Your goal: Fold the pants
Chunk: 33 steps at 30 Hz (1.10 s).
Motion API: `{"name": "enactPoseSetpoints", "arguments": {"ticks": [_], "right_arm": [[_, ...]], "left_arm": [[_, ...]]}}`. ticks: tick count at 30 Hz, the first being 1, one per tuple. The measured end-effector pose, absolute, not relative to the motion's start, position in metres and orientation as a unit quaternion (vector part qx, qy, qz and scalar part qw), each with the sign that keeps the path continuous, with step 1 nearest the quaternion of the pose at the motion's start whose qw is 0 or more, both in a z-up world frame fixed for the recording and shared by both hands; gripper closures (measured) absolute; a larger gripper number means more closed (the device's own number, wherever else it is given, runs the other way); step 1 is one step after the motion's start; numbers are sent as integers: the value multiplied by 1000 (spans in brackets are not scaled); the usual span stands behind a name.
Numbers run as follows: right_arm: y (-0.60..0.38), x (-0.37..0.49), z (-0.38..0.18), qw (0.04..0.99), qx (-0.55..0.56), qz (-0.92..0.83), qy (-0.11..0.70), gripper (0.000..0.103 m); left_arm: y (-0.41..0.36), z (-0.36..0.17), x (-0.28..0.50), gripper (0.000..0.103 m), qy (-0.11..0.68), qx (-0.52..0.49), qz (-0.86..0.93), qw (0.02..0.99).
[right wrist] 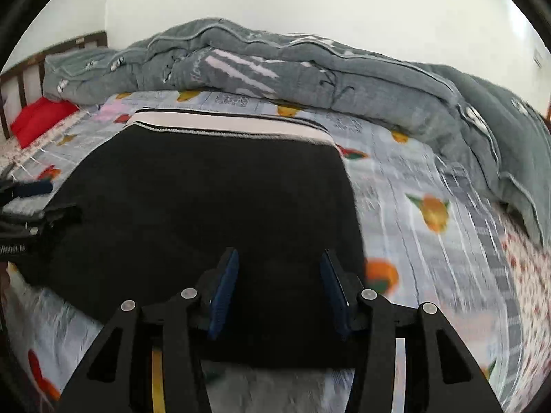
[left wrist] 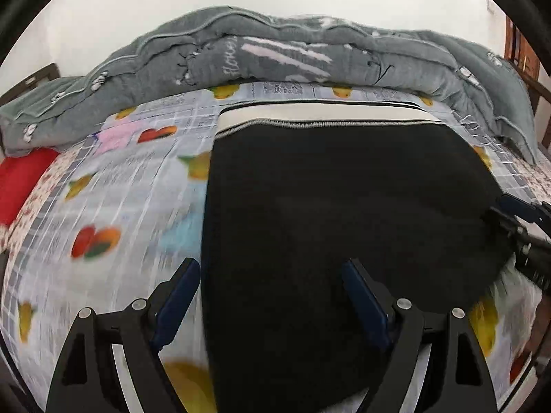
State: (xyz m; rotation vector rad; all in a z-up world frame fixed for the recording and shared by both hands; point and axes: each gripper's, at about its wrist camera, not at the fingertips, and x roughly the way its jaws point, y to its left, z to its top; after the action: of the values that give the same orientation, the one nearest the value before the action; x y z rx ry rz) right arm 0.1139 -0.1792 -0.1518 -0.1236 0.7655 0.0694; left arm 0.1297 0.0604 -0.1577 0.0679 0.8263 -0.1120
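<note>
The black pants (left wrist: 344, 199) lie flat and folded on the bed, their white waistband (left wrist: 327, 115) at the far edge. My left gripper (left wrist: 272, 275) is open above the pants' near left edge, holding nothing. The pants also show in the right wrist view (right wrist: 206, 206), with the waistband (right wrist: 234, 125) far from me. My right gripper (right wrist: 279, 268) is open over the pants' near right part, holding nothing. The right gripper also shows at the right edge of the left wrist view (left wrist: 516, 220), and the left gripper at the left edge of the right wrist view (right wrist: 24, 206).
A fruit-print bedsheet (left wrist: 120, 189) covers the bed. A bunched grey quilt (left wrist: 275, 51) lies along the far side against the wall. A red pillow (left wrist: 24, 179) sits at the far left by the wooden headboard (right wrist: 20, 79).
</note>
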Motion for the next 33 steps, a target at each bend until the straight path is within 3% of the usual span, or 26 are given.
{"name": "enactPoseSetpoints", "arguments": {"ticks": [8, 14, 17, 21, 26, 33], "right_arm": [[-214, 78, -150, 914, -13, 6, 406, 56], [-226, 39, -108, 927, 5, -19, 374, 55], [-222, 22, -83, 931, 7, -23, 363, 43], [-218, 6, -57, 934, 15, -22, 358, 38], [-214, -11, -39, 939, 8, -37, 342, 19], [-210, -30, -26, 942, 10, -30, 334, 11]], "left_arm": [[90, -157, 83, 19, 423, -31, -48, 904], [81, -119, 51, 20, 399, -31, -54, 915], [69, -93, 34, 18, 377, -24, -61, 924], [57, -68, 14, 18, 367, -13, -48, 929], [56, -50, -5, 14, 359, -21, -47, 932], [55, -46, -17, 14, 366, -19, -38, 930]]}}
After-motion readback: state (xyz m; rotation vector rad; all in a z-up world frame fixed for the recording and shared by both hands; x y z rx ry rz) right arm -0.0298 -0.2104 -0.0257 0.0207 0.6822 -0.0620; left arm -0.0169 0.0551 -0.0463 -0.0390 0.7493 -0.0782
